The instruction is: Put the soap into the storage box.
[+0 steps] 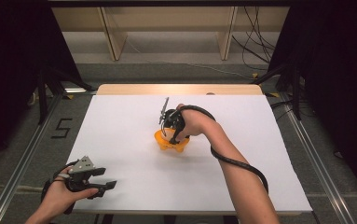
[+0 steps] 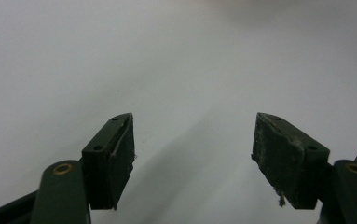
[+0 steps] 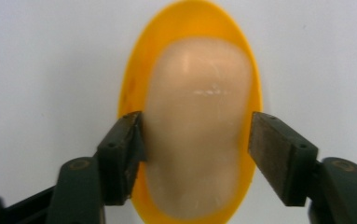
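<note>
In the high view, the right gripper [image 1: 174, 135] is held over an orange dish [image 1: 170, 141] near the middle of the white table [image 1: 120, 140]; the left gripper [image 1: 102, 181] is kept well apart from the dish, by the table's near left corner. In the left gripper view, its jaws are spread wide over bare table. In the right gripper view, a pale rounded lump [image 3: 197, 126] is seen lying in the dish, flanked by parted jaws: one touching, one just beside.

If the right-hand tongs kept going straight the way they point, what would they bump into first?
Probably the pale, rounded lump lying in the orange dish. The right tongs already straddle it, jaws open, the left jaw apparently touching its side. Below that is the dish, on the white table.
</note>
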Motion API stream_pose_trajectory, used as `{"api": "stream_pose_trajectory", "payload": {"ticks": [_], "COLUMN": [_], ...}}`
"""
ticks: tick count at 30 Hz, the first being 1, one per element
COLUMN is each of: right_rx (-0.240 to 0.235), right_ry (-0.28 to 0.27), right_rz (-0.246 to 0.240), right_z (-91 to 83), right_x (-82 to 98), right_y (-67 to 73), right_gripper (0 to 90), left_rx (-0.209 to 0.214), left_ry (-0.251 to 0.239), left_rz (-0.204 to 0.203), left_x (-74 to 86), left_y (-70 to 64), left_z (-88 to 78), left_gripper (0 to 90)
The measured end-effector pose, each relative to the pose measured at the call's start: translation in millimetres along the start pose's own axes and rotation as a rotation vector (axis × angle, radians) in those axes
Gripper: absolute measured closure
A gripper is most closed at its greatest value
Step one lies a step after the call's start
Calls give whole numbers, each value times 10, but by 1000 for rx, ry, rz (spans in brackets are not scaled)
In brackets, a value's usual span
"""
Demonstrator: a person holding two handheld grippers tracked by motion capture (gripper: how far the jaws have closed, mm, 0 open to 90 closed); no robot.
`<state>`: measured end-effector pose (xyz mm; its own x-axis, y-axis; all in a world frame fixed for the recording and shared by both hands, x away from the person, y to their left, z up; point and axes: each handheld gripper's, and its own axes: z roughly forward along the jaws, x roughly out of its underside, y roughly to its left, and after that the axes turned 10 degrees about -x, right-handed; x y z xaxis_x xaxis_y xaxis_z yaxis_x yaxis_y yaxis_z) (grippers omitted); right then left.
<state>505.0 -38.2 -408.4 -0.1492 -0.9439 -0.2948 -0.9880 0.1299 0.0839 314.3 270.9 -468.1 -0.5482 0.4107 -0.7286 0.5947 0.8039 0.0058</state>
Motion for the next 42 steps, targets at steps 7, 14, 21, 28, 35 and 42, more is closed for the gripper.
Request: {"api": "stream_pose_trajectory", "payload": {"ticks": [7,14,21,28,35,42], "right_rx": [26,40,42,44,63,79], "right_ry": [8,-13,-59,-96,-123,-145], "right_rz": [-25,-5,108,184,220,251], "right_z": [-138,-260,-397,-484,-508,-497], "right_x": [80,223,408,584,885,1147], "right_y": [16,117,228,294,383,496], "right_gripper": [422,509,534,528,518,508], "left_rx": [-3,-3,-4,-7,-9,-10], "left_ry": [5,4,3,1,-4,-4], "left_rz": [9,7,5,4,-8,-7], "left_x": [-4,-4,-4,-2,1,0], "left_y": [4,4,2,0,-11,-9], "left_z": [-5,-5,-4,-3,6,3], "left_gripper": [294,294,295,294,294,294]}}
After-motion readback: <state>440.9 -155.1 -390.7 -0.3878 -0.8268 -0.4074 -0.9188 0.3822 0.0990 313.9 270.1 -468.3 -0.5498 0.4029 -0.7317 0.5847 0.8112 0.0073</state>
